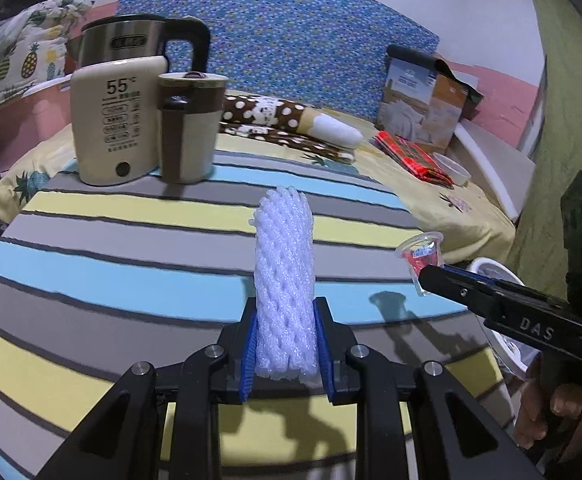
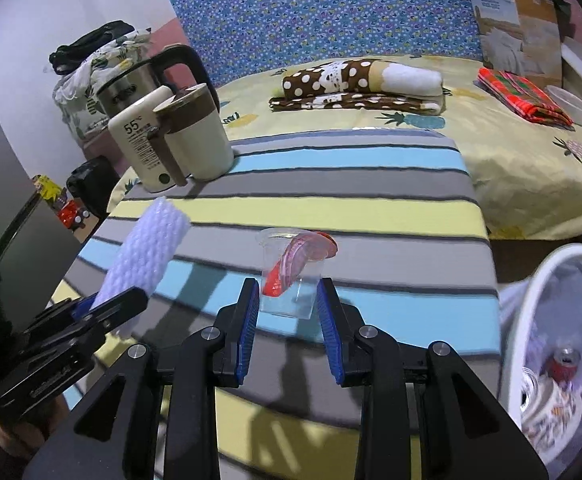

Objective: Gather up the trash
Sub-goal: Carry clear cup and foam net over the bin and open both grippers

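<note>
Foam net stands clamped in the left gripper above the striped table. Right gripper grips a plastic cup beside the bin.

A bedroom at home

A bed with a pineapple-print sheet lies behind the striped desk; folded blankets rest on the bed, an electric kettle beside it.

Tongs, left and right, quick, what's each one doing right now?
Left tongs: closed on the white foam mesh fruit sleeve.
Right tongs: closed on the clear plastic cup with red peeled lid.
</note>
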A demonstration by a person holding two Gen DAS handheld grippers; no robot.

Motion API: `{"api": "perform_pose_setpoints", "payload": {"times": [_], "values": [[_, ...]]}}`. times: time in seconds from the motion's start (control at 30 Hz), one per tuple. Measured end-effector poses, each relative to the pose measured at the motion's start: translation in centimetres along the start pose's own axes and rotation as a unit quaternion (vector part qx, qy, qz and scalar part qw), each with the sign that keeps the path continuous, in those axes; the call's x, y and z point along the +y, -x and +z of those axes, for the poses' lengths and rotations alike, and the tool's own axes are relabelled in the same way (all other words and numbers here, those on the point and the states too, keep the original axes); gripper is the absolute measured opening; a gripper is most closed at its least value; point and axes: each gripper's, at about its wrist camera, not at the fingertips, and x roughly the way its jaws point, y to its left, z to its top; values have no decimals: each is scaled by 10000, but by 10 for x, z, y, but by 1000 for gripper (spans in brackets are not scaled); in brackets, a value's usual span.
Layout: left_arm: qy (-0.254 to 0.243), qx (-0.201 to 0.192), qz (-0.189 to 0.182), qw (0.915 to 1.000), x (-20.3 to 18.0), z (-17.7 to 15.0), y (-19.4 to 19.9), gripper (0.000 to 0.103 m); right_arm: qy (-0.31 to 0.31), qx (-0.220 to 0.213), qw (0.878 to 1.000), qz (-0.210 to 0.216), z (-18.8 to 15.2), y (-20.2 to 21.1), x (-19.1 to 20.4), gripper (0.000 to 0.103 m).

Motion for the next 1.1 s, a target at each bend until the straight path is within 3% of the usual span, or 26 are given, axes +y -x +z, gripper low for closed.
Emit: {"api": "perform_pose_setpoints", "payload": {"times": [0.63,1.1], "values": [[-378,208,-332,9985,-69,-36,39,26,-241,-277,9992,143,-38,54,-9,32],[-778,348,-695,9939,-119,-40,31,26,-504,-484,9975,-95,-51,80,-41,32]]}}
